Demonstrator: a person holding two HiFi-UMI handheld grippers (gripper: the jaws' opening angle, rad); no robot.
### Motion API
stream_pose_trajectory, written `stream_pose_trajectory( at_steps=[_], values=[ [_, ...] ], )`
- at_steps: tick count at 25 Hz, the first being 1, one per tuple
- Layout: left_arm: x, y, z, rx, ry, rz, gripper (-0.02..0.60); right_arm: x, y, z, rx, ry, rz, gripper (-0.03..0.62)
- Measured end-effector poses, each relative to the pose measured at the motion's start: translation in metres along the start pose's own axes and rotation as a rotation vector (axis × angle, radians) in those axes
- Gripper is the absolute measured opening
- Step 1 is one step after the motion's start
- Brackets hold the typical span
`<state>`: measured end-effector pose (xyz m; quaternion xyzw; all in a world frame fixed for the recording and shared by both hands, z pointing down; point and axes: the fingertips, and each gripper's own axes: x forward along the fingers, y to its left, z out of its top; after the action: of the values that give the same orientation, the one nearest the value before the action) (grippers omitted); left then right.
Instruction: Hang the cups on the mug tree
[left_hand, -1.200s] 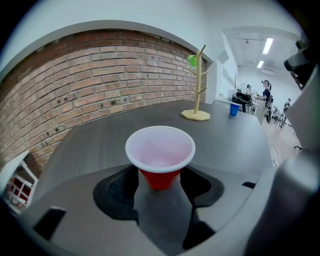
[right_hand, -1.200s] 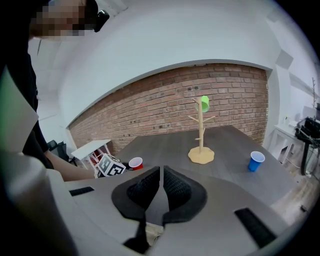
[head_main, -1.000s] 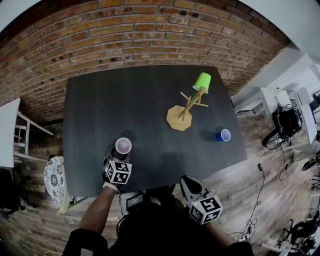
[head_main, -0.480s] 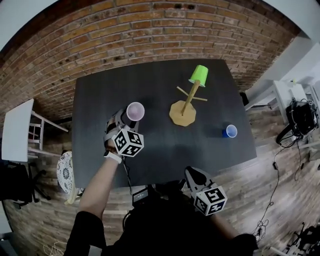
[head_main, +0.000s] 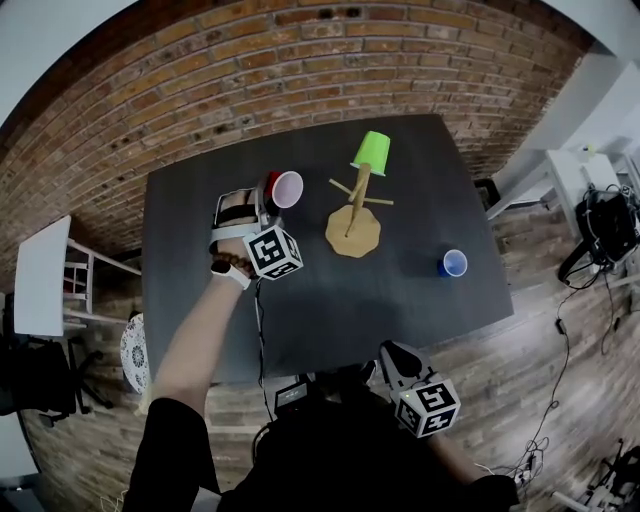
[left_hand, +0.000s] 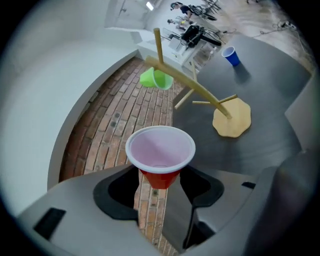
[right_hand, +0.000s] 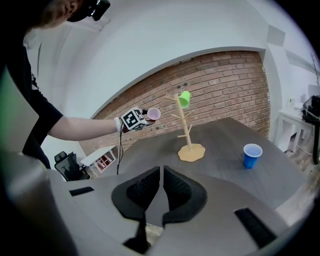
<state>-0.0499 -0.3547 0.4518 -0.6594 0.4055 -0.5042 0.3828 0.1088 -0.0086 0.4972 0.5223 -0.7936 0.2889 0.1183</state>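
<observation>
You are holding the red cup (left_hand: 160, 157) by its bottom in your left gripper (left_hand: 160, 190), jaws wide around it, up beside the mug tree (left_hand: 232, 119). Try tipping it mouth-down and sliding it slowly onto a bare peg. Your right gripper (right_hand: 161, 192) is sitting closed, holding nothing.

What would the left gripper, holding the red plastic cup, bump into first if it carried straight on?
Probably the red brick wall behind the dark table; the wooden mug tree stands just right of its line.
</observation>
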Motion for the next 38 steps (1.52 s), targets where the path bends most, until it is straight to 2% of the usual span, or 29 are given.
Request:
stream_pose_trajectory(
  at_steps=[4, 6, 7, 9, 11, 12, 14, 15, 16, 20, 29, 34, 38],
  values=[
    [0.021, 0.001, 0.023, 0.172, 0.038, 0.018, 0.265, -0.006, -0.016, -0.001, 0.002, 0.005, -0.016, 0.048],
    [0.029, -0.001, 0.041, 0.253, 0.027, 0.042, 0.265, -0.009, -0.027, -0.002, 0.011, 0.007, -0.024, 0.048],
    [0.033, -0.003, 0.055, 0.258, -0.003, 0.056, 0.265, -0.01, -0.032, -0.002, 0.019, 0.01, -0.027, 0.048],
    [0.038, -0.01, 0.081, 0.214, -0.079, 0.071, 0.265, -0.012, -0.04, -0.004, 0.04, 0.015, -0.03, 0.048],
    [0.043, -0.018, 0.091, 0.221, -0.089, 0.065, 0.265, -0.012, -0.046, -0.005, 0.051, 0.015, -0.031, 0.048],
    [0.044, -0.021, 0.088, 0.281, -0.054, 0.062, 0.265, -0.013, -0.048, -0.004, 0.05, 0.014, -0.031, 0.048],
    [0.043, -0.019, 0.079, 0.471, 0.048, 0.082, 0.265, -0.014, -0.053, -0.004, 0.05, 0.015, -0.03, 0.048],
    [0.042, -0.02, 0.079, 0.531, 0.067, 0.092, 0.265, -0.014, -0.055, -0.004, 0.053, 0.018, -0.029, 0.048],
    [0.041, -0.023, 0.084, 0.559, 0.064, 0.094, 0.265, -0.014, -0.058, -0.005, 0.059, 0.021, -0.028, 0.048],
    [0.041, -0.04, 0.101, 0.586, 0.023, 0.082, 0.266, -0.015, -0.062, -0.01, 0.091, 0.027, -0.023, 0.048],
    [0.044, -0.052, 0.106, 0.607, 0.014, 0.079, 0.267, -0.014, -0.066, -0.017, 0.112, 0.038, -0.037, 0.048],
    [0.042, -0.06, 0.113, 0.646, -0.006, 0.081, 0.267, -0.013, -0.065, -0.018, 0.117, 0.037, -0.04, 0.048],
    [0.039, -0.062, 0.114, 0.642, -0.011, 0.079, 0.267, -0.013, -0.061, -0.019, 0.116, 0.038, -0.039, 0.048]
  ],
)
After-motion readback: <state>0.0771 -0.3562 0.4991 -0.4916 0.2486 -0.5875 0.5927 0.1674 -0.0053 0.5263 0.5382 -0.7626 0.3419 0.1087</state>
